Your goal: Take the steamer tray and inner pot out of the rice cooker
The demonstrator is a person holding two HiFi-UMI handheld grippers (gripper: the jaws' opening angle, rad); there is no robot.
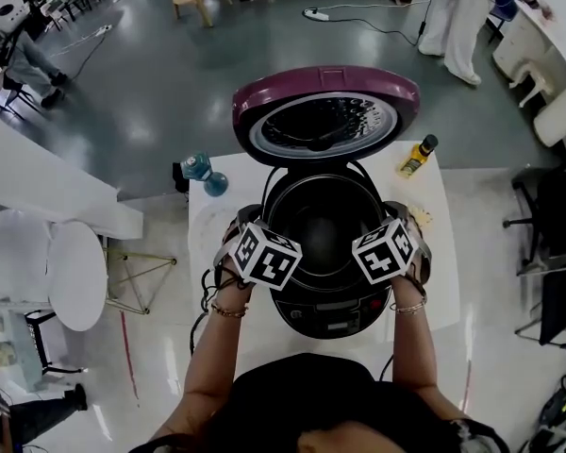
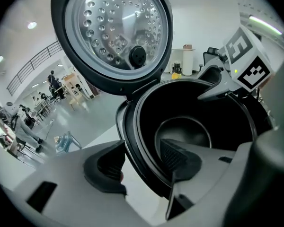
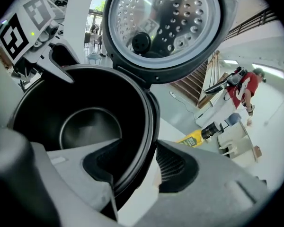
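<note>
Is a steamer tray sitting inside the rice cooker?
No: the inner pot shows dark and bare down to its bottom, with no tray in it.

Glossy grey floor [image 1: 151, 92]; white table [image 1: 441, 196]; wooden staircase [image 3: 191, 86] behind.

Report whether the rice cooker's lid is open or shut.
Open: the lid stands tilted up behind the rice cooker, exposing the dark inner pot.

This looks like a big work hall or lab, not a home. The grey floor [image 1: 151, 92] is wide and shiny. A round white table [image 1: 75, 274] stands on the left and office chairs [image 1: 547, 220] on the right. A plug strip [image 1: 316, 13] lies far off. A person [image 3: 244, 90] stands near the stairs [image 3: 199, 86].
</note>
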